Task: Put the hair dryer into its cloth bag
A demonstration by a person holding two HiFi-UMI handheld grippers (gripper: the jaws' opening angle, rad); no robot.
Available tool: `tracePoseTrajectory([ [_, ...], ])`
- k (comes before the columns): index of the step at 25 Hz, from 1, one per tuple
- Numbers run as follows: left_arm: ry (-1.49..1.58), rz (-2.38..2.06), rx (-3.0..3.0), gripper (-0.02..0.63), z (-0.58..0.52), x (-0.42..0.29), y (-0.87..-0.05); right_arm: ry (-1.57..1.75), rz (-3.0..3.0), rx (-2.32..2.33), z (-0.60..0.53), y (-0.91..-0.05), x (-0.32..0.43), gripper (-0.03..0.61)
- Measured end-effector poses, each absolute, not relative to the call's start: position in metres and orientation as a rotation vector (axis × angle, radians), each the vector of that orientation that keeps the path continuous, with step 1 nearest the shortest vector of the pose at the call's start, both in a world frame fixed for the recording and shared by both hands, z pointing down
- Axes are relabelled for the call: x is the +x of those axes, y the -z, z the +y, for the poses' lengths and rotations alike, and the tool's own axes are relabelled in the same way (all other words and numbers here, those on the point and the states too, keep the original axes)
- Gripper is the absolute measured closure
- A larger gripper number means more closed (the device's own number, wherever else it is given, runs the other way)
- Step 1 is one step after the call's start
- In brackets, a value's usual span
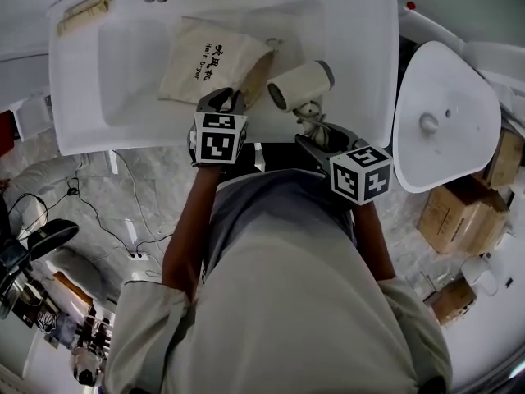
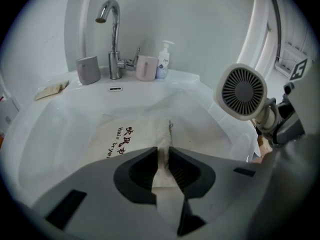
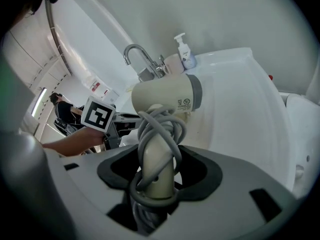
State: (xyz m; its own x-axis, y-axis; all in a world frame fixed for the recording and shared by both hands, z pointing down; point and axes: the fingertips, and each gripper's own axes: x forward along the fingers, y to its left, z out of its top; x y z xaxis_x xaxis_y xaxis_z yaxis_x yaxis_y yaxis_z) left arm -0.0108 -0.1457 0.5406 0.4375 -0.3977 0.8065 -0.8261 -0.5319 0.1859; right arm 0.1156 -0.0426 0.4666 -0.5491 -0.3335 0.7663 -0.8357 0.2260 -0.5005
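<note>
A beige cloth bag (image 1: 205, 60) with dark print lies flat in the white sink (image 1: 344, 23). My left gripper (image 1: 225, 101) stands over the bag's near edge. In the left gripper view its dark pads (image 2: 142, 171) pinch a fold of the cloth bag (image 2: 130, 134), which fills the narrow gap of the left gripper (image 2: 163, 156). My right gripper (image 1: 316, 134) is shut on the handle of the cream hair dryer (image 1: 299, 84), with the grey cord wound round the handle. In the right gripper view the hair dryer (image 3: 167, 96) rises upright out of the right gripper (image 3: 157, 171). It hangs just right of the bag, over the sink's near rim.
A chrome faucet (image 2: 114, 34), a grey cup (image 2: 89, 69), a pink cup (image 2: 146, 67) and a soap bottle (image 2: 163, 60) stand on the sink's far rim. A small sachet (image 1: 86, 11) lies on the left corner. A white basin-like fixture (image 1: 443, 113) and cardboard boxes (image 1: 459, 212) are at the right.
</note>
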Motion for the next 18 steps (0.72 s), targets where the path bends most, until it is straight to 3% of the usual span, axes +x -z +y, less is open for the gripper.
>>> tracePoseTrajectory([
  [18, -0.895, -1.027, 2.124, 0.541, -0.140, -0.031, -0.526, -1.343, -1.900, 0.886, -0.026, -0.496, 0.096, 0.344],
])
